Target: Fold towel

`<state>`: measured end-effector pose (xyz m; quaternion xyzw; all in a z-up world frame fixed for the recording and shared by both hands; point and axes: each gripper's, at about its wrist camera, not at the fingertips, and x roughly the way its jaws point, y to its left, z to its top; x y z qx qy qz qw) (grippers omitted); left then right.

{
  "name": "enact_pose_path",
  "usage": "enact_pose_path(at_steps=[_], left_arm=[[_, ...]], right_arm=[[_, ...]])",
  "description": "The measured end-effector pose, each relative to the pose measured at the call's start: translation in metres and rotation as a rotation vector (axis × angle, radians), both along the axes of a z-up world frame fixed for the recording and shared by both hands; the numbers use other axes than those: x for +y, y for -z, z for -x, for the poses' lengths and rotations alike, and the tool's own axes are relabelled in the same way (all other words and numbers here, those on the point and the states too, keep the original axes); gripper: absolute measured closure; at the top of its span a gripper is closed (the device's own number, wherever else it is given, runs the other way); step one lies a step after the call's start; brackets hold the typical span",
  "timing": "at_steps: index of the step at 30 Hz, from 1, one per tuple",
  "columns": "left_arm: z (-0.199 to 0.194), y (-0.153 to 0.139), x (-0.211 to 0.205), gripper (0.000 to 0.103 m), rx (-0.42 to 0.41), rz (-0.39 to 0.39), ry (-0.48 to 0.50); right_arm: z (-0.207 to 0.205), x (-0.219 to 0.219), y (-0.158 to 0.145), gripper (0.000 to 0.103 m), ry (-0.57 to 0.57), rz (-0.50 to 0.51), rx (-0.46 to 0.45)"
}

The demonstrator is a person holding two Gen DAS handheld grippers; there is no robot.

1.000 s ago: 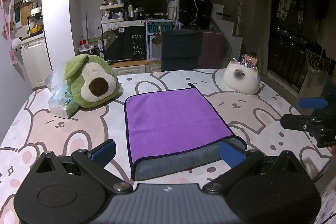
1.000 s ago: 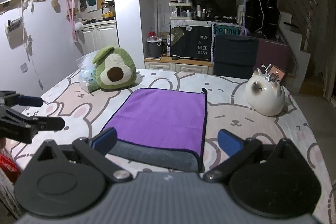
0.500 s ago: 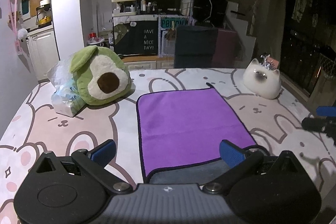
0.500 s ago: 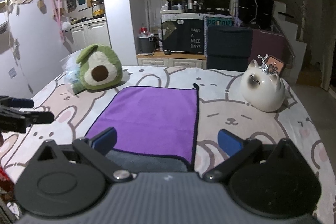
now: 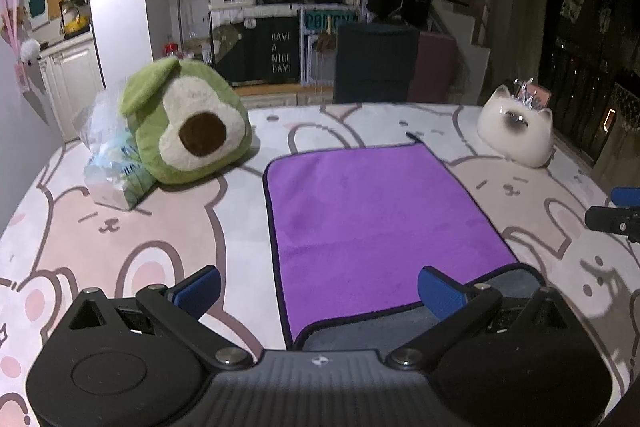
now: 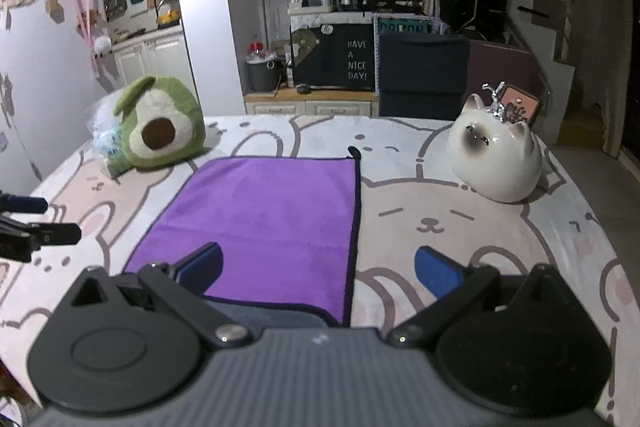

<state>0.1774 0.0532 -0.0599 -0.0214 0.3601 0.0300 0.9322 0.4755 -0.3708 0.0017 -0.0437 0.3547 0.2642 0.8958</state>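
Note:
A purple towel (image 5: pixel 380 223) with a grey underside lies flat on the bunny-print table, folded over, its grey layer showing along the near edge. It also shows in the right wrist view (image 6: pixel 272 223). My left gripper (image 5: pixel 320 291) is open and empty, just above the towel's near left edge. My right gripper (image 6: pixel 318 269) is open and empty over the towel's near right corner. Each gripper shows at the edge of the other's view: the right gripper (image 5: pixel 616 215) and the left gripper (image 6: pixel 32 227).
A green avocado plush (image 5: pixel 184 131) and a plastic bag (image 5: pixel 108 163) sit at the table's far left. A white ceramic cat (image 5: pixel 516 127) sits at the far right, also in the right wrist view (image 6: pixel 496 159). Shelves and cabinets stand behind the table.
Both grippers have drawn back toward the near table edge and swung a little; the towel stays flat and unmoved. Both stay open.

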Motion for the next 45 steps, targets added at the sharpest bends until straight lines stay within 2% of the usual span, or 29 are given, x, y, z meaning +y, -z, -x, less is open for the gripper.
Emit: enact_pose_path(at_steps=[10, 15, 18, 26, 28, 30, 33, 37, 40, 42, 45], left_arm=[[-0.013, 0.019, 0.017, 0.0, 0.02, 0.006, 0.003], [-0.022, 0.034, 0.029, 0.0, 0.062, 0.112, 0.074], [-0.023, 0.039, 0.032, 0.0, 0.064, 0.139, 0.086], [-0.03, 0.049, 0.042, 0.0, 0.116, 0.212, 0.13], [-0.032, 0.052, 0.045, 0.001, 0.133, 0.222, 0.114], [-0.034, 0.056, 0.051, 0.006, 0.153, 0.246, 0.088], [-0.036, 0.062, 0.059, 0.013, 0.192, 0.273, 0.04], [-0.037, 0.063, 0.065, 0.026, 0.198, 0.294, 0.029], [-0.037, 0.063, 0.066, 0.04, 0.199, 0.32, 0.042], [-0.038, 0.065, 0.063, 0.052, 0.211, 0.313, 0.057], [-0.041, 0.069, 0.057, 0.062, 0.241, 0.288, 0.086]], right_arm=[[-0.024, 0.006, 0.027, 0.0, -0.066, 0.016, 0.004], [-0.037, 0.003, 0.036, 0.0, -0.088, -0.053, -0.017], [-0.047, 0.0, 0.043, 0.0, -0.064, -0.051, -0.015], [-0.066, -0.003, 0.069, 0.0, -0.154, -0.052, 0.125], [-0.068, 0.0, 0.075, 0.007, -0.192, -0.043, 0.158], [-0.069, 0.004, 0.08, 0.029, -0.239, -0.016, 0.205], [-0.067, 0.013, 0.091, 0.047, -0.285, 0.048, 0.244], [-0.064, 0.018, 0.1, 0.055, -0.308, 0.093, 0.286], [-0.065, 0.016, 0.103, 0.066, -0.308, 0.088, 0.313], [-0.064, 0.015, 0.104, 0.076, -0.316, 0.09, 0.325], [-0.06, 0.015, 0.105, 0.081, -0.336, 0.106, 0.327]])
